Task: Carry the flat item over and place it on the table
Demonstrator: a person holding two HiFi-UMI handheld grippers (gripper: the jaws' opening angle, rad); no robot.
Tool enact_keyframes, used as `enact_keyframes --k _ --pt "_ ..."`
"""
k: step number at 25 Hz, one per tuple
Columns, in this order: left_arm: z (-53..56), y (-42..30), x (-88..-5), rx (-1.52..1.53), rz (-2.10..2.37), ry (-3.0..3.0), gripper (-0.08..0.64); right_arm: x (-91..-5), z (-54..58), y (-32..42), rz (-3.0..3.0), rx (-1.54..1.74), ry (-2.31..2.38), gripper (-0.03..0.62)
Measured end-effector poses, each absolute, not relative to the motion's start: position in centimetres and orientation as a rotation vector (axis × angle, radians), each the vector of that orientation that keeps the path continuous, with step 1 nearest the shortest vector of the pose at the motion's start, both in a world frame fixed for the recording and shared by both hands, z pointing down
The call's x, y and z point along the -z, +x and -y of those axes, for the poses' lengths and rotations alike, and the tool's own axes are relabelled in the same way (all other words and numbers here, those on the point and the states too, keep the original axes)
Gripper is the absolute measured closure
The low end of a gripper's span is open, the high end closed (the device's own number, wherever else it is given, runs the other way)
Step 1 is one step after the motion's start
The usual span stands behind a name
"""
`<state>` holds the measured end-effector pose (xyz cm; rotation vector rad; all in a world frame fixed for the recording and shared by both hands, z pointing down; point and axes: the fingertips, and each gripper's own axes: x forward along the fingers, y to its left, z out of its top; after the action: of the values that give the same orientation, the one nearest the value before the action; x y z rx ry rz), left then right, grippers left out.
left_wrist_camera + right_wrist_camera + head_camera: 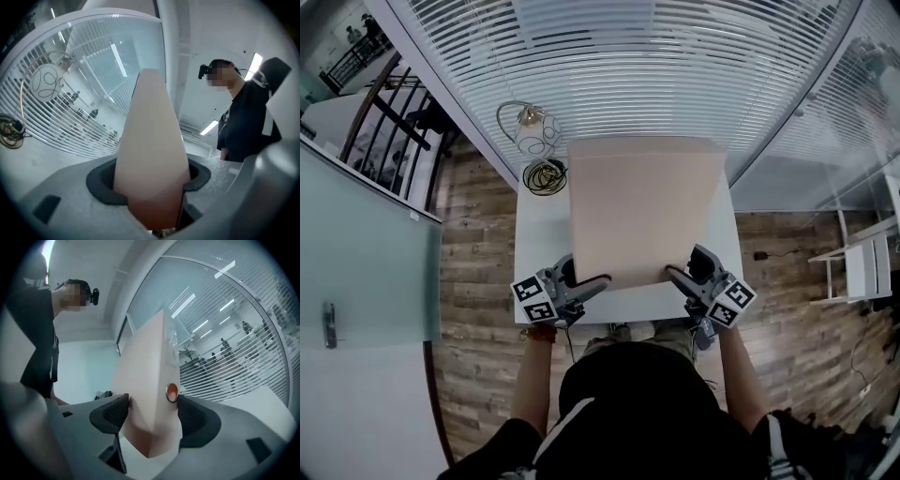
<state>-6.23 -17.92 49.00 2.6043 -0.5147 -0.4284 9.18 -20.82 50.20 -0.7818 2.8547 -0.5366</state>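
Flat box spanning table; left gripper clamped on its near edge; right gripper spread, edge between jaws unpinched.

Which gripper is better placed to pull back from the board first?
Right gripper: its jaws stand apart around the board, while the left gripper clamps it.

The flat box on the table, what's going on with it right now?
A person is handling a flat box with a gripper in each hand. It lies on the white table and covers most of it. The left gripper is closed on the box's near left edge. The right gripper has its jaws wide around the near right corner, apparently not pressing. The box looks set down, gripped on the left side only.
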Motion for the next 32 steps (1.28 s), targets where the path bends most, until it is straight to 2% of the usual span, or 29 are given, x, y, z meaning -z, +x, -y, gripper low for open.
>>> enact_keyframes --k 12,32 --pt "19.8 -4.0 -55.2 0.354 0.63 2.431 0.248 -55.8 21.2 11.8 -2.849 0.761 -0.981 0.299" --pt "23.0 -4.8 -63.0 0.239 0.937 2.252 0.167 -62.6 22.8 12.8 -2.774 1.071 -1.141 0.299"
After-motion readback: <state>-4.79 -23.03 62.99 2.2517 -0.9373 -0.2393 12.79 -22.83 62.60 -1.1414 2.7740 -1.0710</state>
